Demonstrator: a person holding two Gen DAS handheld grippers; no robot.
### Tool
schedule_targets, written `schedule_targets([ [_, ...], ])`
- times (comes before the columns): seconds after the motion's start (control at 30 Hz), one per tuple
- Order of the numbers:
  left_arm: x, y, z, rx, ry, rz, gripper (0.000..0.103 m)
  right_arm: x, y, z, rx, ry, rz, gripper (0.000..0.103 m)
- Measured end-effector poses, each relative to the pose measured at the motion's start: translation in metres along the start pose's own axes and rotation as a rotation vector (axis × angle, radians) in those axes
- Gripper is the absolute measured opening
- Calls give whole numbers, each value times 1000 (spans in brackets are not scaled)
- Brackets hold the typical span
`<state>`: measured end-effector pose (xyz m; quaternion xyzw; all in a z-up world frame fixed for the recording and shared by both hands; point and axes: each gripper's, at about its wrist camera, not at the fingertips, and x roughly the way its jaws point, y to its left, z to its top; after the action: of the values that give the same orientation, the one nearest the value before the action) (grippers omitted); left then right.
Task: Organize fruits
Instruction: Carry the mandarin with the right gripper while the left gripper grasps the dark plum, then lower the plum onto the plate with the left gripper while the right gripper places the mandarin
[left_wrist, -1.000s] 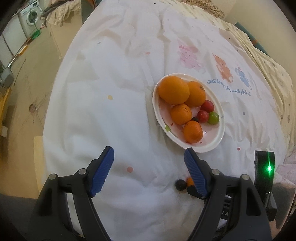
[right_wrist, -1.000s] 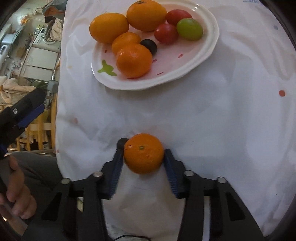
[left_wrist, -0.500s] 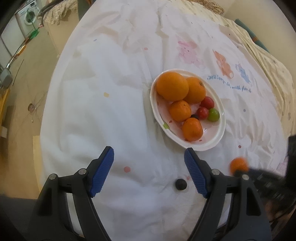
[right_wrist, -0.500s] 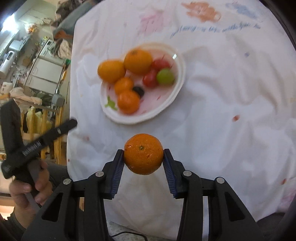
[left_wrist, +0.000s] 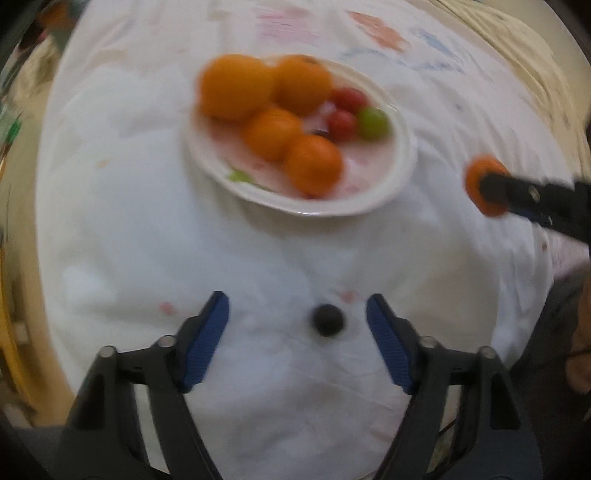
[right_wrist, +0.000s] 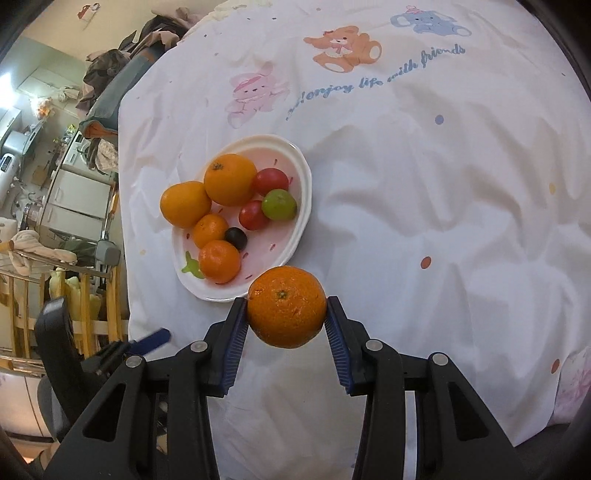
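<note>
My right gripper (right_wrist: 286, 321) is shut on a tangerine (right_wrist: 286, 306) and holds it in the air above the cloth, just near side of the white plate (right_wrist: 301, 221). The plate holds several oranges, two red tomatoes, a green fruit and a dark grape (right_wrist: 236, 237). In the blurred left wrist view my left gripper (left_wrist: 297, 323) is open low over the cloth, with a dark grape (left_wrist: 327, 319) lying between its blue fingers. The plate (left_wrist: 400, 158) lies beyond it. The right gripper with the tangerine (left_wrist: 480, 186) shows at the right.
A white cloth with cartoon animal prints (right_wrist: 343, 48) covers the table. The table's left edge (right_wrist: 123, 236) drops to a cluttered room with wooden chairs and cabinets. The left gripper's blue tip (right_wrist: 151, 339) shows at the lower left of the right wrist view.
My right gripper has lifted the tangerine off the cloth and risen well above the plate. My left gripper has moved forward and right so the dark grape now lies between its fingers.
</note>
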<state>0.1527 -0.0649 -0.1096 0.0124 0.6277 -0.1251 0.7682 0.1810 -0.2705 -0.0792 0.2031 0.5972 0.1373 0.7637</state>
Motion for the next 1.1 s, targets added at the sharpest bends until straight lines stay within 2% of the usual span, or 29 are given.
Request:
schedule_targets([
  [0.03, 3, -5, -2, 20, 8, -3, 51, 2, 0, 0, -3, 1, -11, 44],
  [0.17, 18, -19, -9, 76, 47, 29, 39, 1, 0, 0, -9, -3, -29, 44],
  [0.23, 24, -21, -11, 84, 65, 47, 19, -1, 0, -1, -18, -7, -39, 44],
  [0.37, 17, -24, -12, 100, 35, 26, 19, 0, 3, -2, -29, -6, -41, 44],
  [0.47, 3, -19, -10, 69, -7, 2, 19, 0, 4, -2, -34, -7, -41, 44],
  [0.77, -53, 33, -2, -139, -207, -28, 19, -7, 6, -1, -36, -23, -26, 44],
  [0.93, -85, 41, 21, -105, -297, 14, 19, -20, 19, 10, -87, -82, -1, 44],
  [1.1, -86, 42, 50, -72, -299, 57, 19, -25, 34, 29, -137, -125, 34, 44],
])
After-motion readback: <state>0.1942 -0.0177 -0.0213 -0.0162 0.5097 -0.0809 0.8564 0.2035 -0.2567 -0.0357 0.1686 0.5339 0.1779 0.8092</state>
